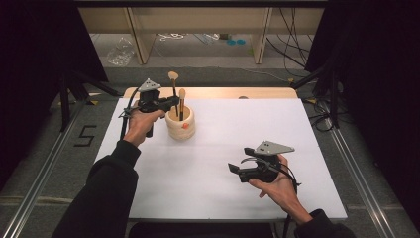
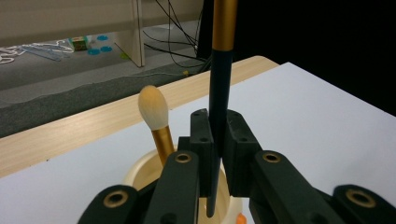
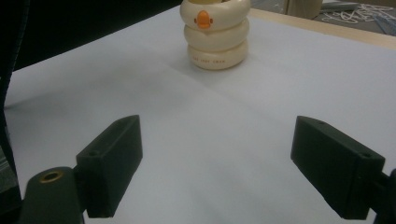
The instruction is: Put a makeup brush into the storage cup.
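Observation:
A cream ring-shaped cup (image 1: pixel 180 125) with an orange duck beak stands at the back left of the white table (image 1: pixel 223 144). In it a gold-handled makeup brush (image 1: pixel 182 101) stands with its bristles up. My left gripper (image 1: pixel 173 102) is shut on the dark handle of a second brush (image 1: pixel 173 84), held upright over the cup. In the left gripper view the pads (image 2: pixel 201 140) pinch that handle (image 2: pixel 219 88), whose lower tip hangs inside the cup's rim (image 2: pixel 140 170). My right gripper (image 1: pixel 240 159) hovers open and empty near the front right, and its view looks at the cup (image 3: pixel 215 35).
The white sheet leaves a strip of wooden tabletop (image 1: pixel 218 92) bare at the back. Beyond it are wooden furniture legs (image 1: pixel 260 39), cables and small items on the floor. Dark curtains flank both sides.

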`<state>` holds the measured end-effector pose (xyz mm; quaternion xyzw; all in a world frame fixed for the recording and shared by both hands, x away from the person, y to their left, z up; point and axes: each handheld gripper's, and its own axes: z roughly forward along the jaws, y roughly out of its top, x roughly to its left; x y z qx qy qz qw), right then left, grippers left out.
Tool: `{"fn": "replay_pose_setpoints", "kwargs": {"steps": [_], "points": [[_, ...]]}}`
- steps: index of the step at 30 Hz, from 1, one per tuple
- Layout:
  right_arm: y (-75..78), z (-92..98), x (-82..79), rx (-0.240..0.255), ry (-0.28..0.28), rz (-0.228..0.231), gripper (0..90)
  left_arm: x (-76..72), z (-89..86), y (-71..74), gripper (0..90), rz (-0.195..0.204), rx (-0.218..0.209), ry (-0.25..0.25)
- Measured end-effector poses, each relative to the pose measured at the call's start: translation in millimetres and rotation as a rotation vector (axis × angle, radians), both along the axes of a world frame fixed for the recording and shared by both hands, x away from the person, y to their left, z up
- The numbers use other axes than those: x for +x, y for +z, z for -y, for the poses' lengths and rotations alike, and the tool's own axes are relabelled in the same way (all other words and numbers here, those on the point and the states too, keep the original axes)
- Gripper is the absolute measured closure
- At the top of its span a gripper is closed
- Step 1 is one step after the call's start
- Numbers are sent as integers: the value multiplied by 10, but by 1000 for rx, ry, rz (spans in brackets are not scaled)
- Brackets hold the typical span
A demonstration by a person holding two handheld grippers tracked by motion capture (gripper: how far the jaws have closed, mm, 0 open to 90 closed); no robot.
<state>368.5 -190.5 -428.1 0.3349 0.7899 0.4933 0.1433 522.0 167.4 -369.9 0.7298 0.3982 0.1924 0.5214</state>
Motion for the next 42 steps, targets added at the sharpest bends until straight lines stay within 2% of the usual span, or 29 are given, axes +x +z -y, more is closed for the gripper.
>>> {"fn": "replay_pose_setpoints", "kwargs": {"steps": [5, 11, 21, 23, 25, 27, 30, 33, 36, 39, 40, 42], "points": [[-3, -7, -1, 7, 5, 1, 177, 59, 9, -58, 835, -12, -4, 21], [0, -2, -1, -1, 4, 0, 179, 85, 2, -99, 835, -5, -4, 28], [2, -5, 1, 11, 14, 8, 182, 123, 24, -247, 834, -32, -14, 52], [-3, -8, 8, 22, 18, 12, 183, 129, 22, -263, 834, -28, 3, 46], [-3, -9, 8, 23, 19, 13, 183, 131, 26, -290, 834, -37, -8, 55], [0, -8, 2, 17, 16, 11, 183, 136, 9, -314, 834, -39, 7, 59], [2, -11, -1, 12, 21, 5, 183, 144, -3, -357, 834, -44, -5, 70], [2, -13, 0, 12, 23, 4, 185, 151, -6, -404, 832, -52, 4, 73], [-3, -16, 1, 14, 23, 2, 185, 151, -5, -454, 828, -71, -3, 80], [-5, -18, 2, 14, 26, 4, 188, 153, 4, -491, 775, -84, -1, 73], [-12, -24, 9, 22, 34, 7, 189, 151, 2, -491, 764, -79, 11, 67], [-4, -20, 0, 8, 35, -5, 191, 139, 10, -487, 728, -82, 13, 52]]}}
